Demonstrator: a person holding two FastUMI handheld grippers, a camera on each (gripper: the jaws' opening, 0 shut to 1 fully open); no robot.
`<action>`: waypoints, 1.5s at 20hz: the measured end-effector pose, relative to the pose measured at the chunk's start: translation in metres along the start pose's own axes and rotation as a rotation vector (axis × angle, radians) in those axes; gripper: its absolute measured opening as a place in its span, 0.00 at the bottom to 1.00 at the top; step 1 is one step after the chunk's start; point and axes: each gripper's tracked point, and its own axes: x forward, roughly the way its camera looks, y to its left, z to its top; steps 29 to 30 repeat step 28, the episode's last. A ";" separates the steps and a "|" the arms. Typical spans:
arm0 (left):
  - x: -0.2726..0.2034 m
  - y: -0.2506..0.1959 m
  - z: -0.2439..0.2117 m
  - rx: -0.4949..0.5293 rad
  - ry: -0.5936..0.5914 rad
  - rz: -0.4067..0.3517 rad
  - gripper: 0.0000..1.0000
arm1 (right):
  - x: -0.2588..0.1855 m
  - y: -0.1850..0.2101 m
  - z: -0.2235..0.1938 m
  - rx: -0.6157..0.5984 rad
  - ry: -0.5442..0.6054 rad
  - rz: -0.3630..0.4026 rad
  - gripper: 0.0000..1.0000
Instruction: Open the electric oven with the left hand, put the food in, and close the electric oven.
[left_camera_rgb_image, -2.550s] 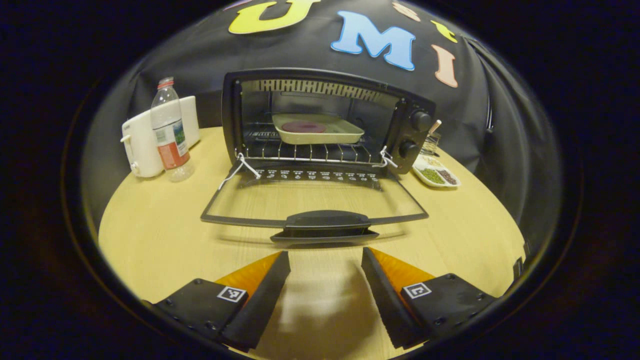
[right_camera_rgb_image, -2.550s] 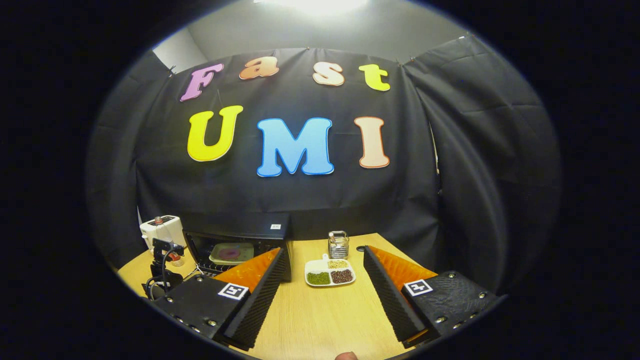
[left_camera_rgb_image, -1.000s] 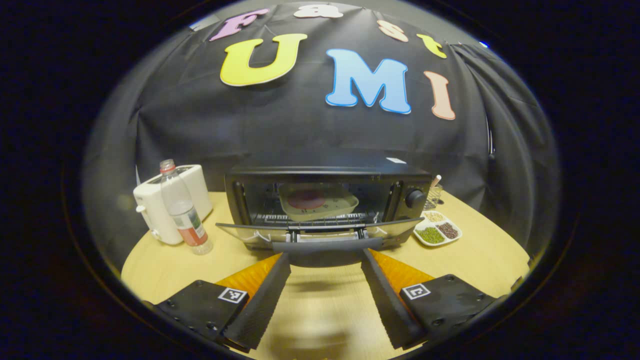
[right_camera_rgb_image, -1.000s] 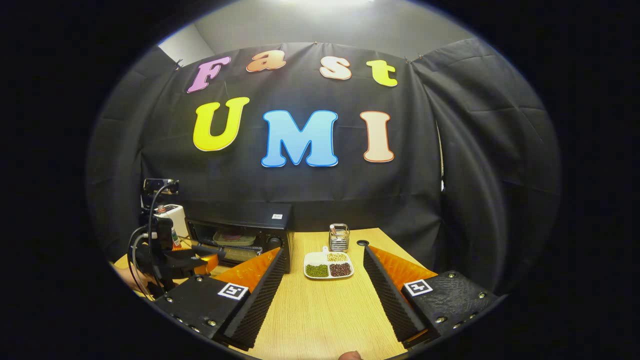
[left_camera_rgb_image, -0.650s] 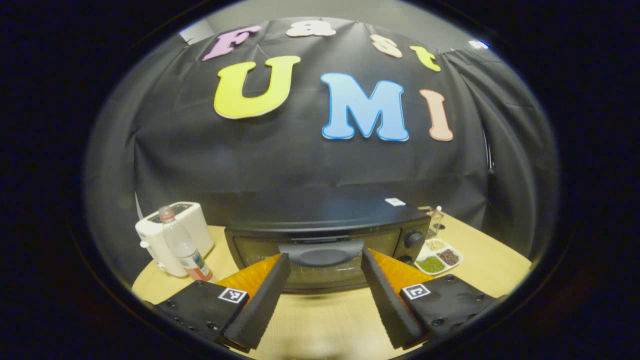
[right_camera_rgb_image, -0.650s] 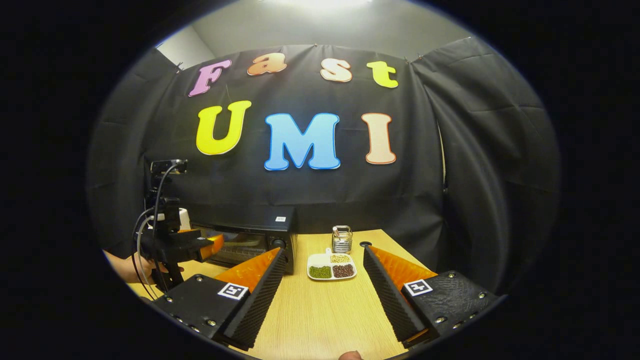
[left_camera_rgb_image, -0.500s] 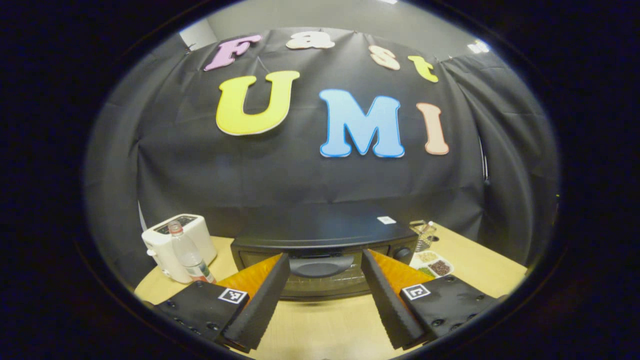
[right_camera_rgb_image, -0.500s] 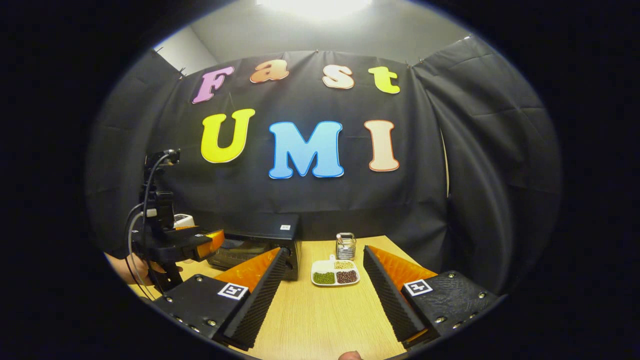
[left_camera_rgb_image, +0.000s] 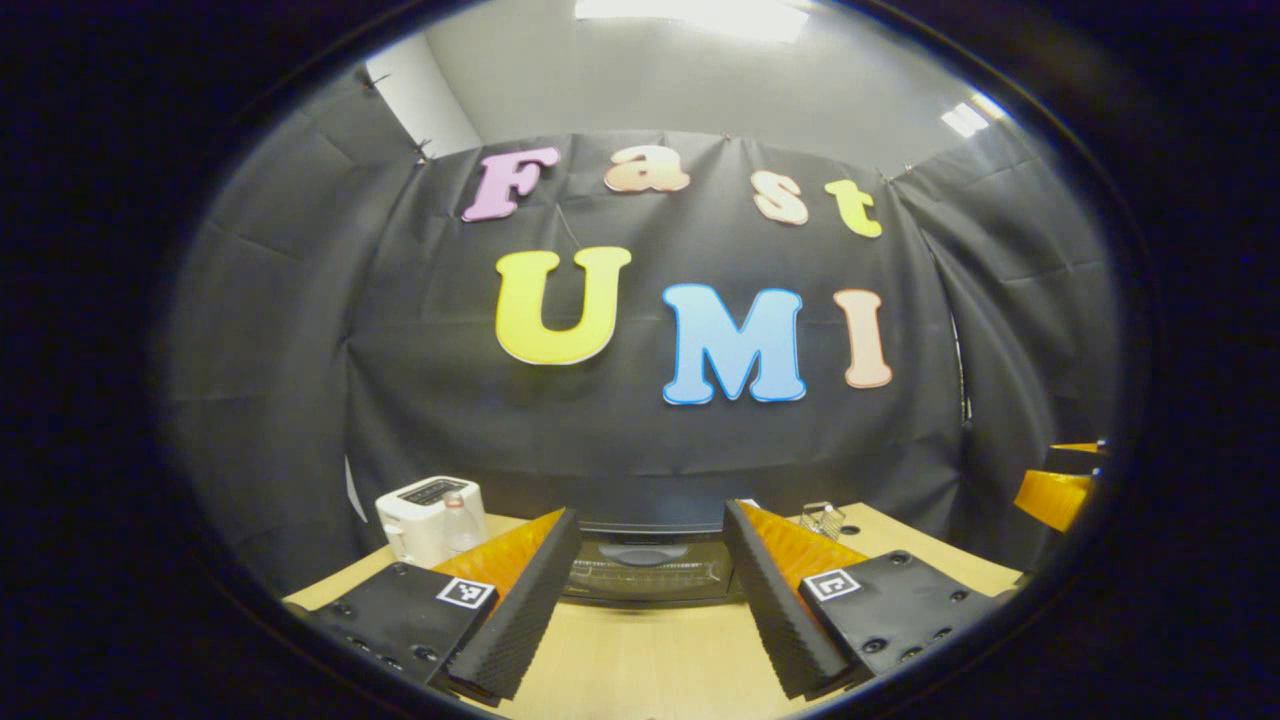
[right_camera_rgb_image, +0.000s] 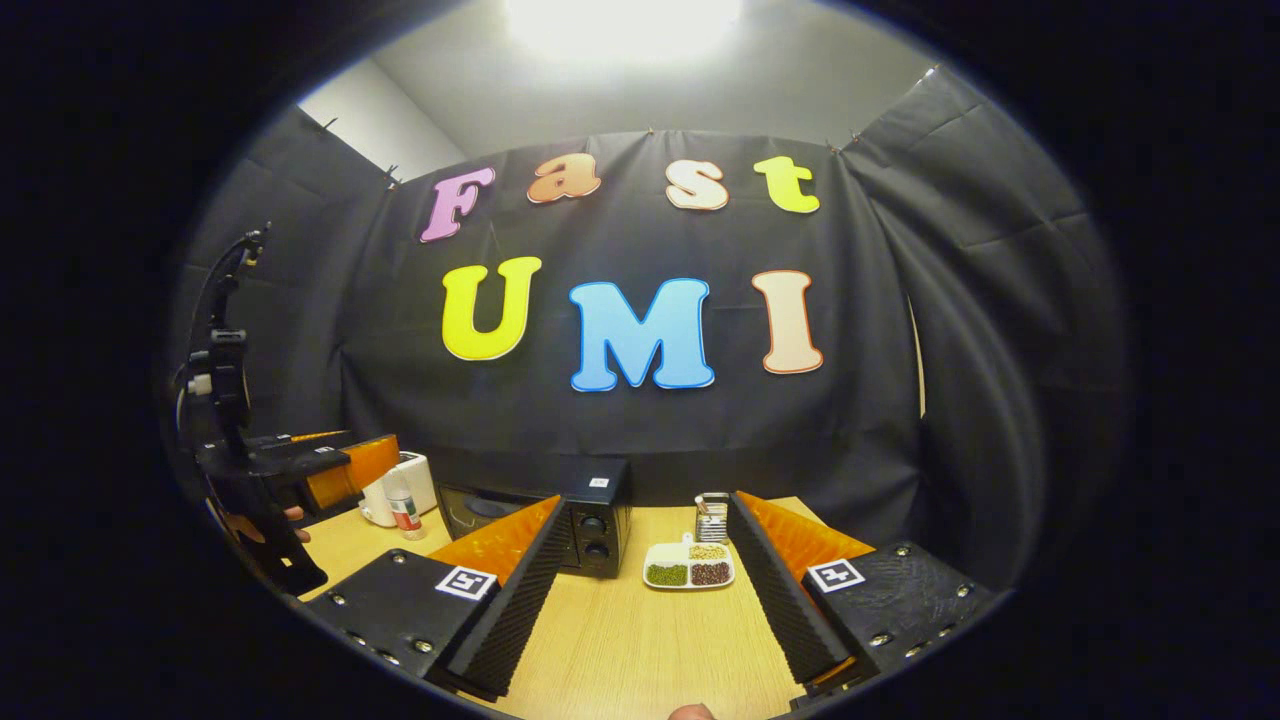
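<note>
Black electric oven (left_camera_rgb_image: 645, 568) sits door-shut on the tabletop (left_camera_rgb_image: 640, 665) at twelve o'clock of the left gripper (left_camera_rgb_image: 650, 590), jaws spread, empty. Right gripper (right_camera_rgb_image: 640, 600) likewise gapes, the oven at its eleven o'clock.

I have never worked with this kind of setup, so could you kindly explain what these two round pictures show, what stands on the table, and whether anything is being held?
No robot arm here: a person holds a two-finger gripper in each hand, with a fisheye camera riding on each. The left gripper view looks past the left gripper at the black electric oven, its door closed. The right gripper view looks past the right gripper and also catches the left one, farther off. On the wooden table stand the oven, a white toaster, a plastic bottle, a divided dish of beans and a small wire holder. Both grippers are open and hold nothing.
</note>
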 end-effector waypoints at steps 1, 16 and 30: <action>-0.014 0.004 0.006 -0.002 -0.008 0.013 0.90 | -0.003 -0.002 0.002 -0.001 -0.006 0.005 0.97; -0.100 0.053 0.028 0.030 -0.043 0.016 0.97 | -0.043 0.043 0.021 0.026 -0.083 -0.018 0.97; -0.103 0.055 0.037 0.029 -0.057 -0.015 1.00 | -0.047 0.053 0.024 0.011 -0.080 -0.022 0.97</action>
